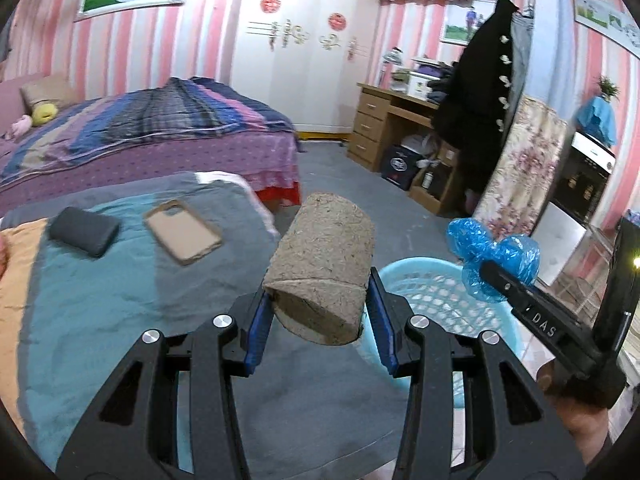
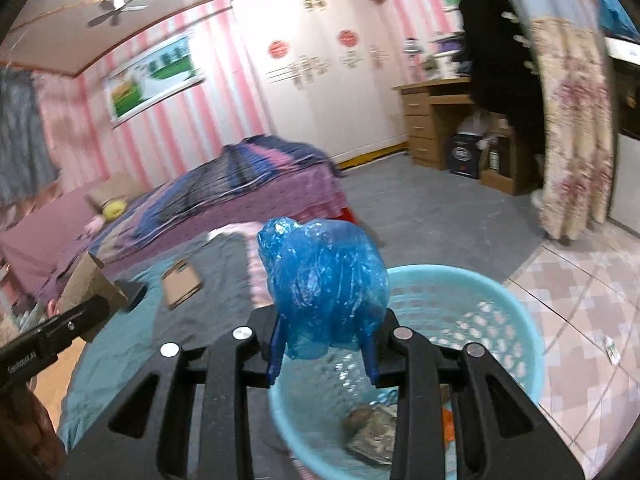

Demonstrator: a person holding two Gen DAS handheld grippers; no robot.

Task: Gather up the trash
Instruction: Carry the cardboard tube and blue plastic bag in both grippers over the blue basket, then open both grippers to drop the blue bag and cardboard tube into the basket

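Round light-blue perforated plastic basket (image 2: 460, 300) on floor beside cloth-covered tabletop (image 1: 100, 300); inside, crumpled greyish wad (image 2: 372, 436) and small orange scrap, both blurred. Left gripper (image 1: 320, 312): fingers part-open, clamped on sides of grey-brown fibrous cardboard cylinder (image 1: 320, 264), which projects forward beyond fingertips, near basket rim. Right gripper (image 2: 324, 352): fingers part-open, pinching crinkled translucent blue plastic bag (image 2: 320, 272), bunched between and above fingers, over basket. Tan phone case (image 1: 182, 232) and dark pouch (image 1: 84, 232) lie flat on tabletop.

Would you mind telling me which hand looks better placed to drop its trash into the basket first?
Probably the right: its blue plastic bag hangs over the basket, while the cardboard roll sits beside the rim.
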